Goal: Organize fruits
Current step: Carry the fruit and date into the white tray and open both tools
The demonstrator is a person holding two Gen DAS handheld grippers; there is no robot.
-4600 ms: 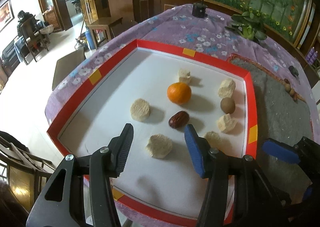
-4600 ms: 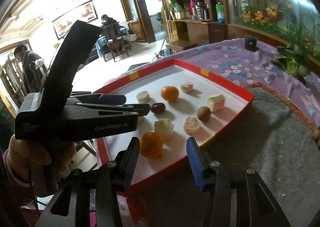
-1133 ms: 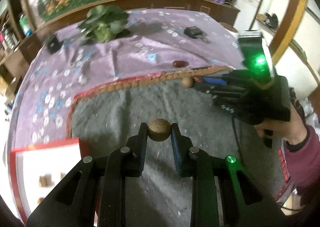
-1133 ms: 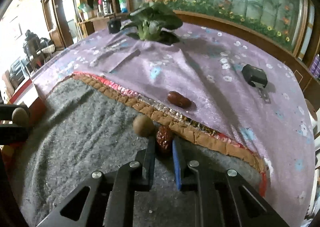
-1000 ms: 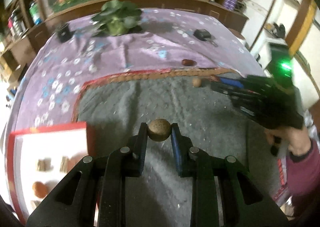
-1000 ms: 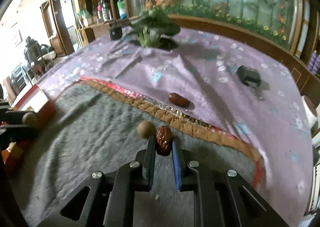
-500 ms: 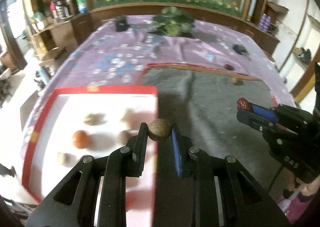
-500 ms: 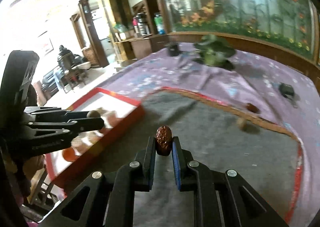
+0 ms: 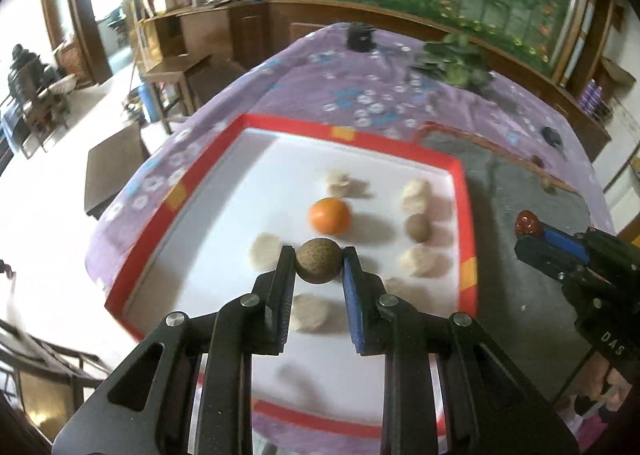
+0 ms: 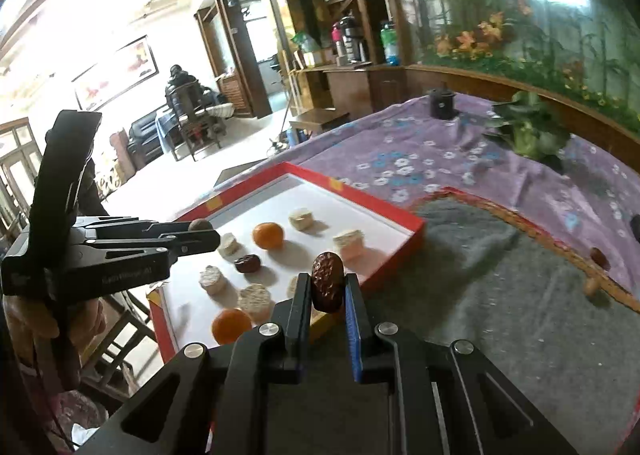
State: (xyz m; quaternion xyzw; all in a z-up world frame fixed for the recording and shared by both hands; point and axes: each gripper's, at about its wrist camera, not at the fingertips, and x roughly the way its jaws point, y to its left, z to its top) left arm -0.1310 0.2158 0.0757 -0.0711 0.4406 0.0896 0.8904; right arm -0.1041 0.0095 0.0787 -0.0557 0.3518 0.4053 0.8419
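Both my jaws carry fruit.
My left gripper [image 9: 319, 261] clamps a brown ball [image 9: 319, 260] over the red tray [image 9: 464, 191]; my right gripper [image 10: 328, 287] pinches a date [image 10: 327, 281].

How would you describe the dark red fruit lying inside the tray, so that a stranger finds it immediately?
Start at the red-rimmed white tray on the purple flowered tablecloth. Among pale cake-like pieces and two oranges, the wrinkled red date lies near the middle: it is the only dark, glossy item lying there.

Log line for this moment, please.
left tool: shut on brown round fruit, over red tray | right tool: shut on red date, over grey mat
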